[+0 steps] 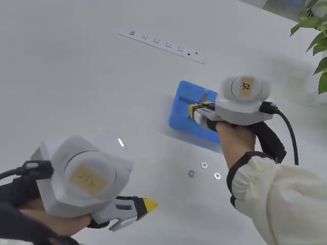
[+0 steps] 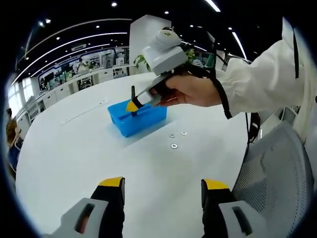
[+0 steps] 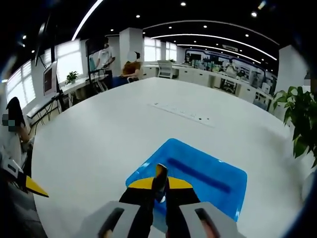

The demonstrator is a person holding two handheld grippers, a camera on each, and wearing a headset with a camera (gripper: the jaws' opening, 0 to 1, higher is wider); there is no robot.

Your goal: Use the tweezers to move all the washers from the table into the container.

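Blue container [image 1: 185, 116] rests on the white worktop with the right tool [image 1: 197, 108] above it, jaws pinched tight on the tweezers [image 1: 202, 98]. Their tips point down into it; I cannot tell if they carry anything. Three washers [image 1: 204, 165] lie just toward the near edge from the container, closest to the right tool. Farther off, the left tool [image 1: 139, 208] hovers wide open, empty.

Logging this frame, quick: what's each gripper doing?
Left gripper: open, empty.
Right gripper: shut on the tweezers, over the blue container.
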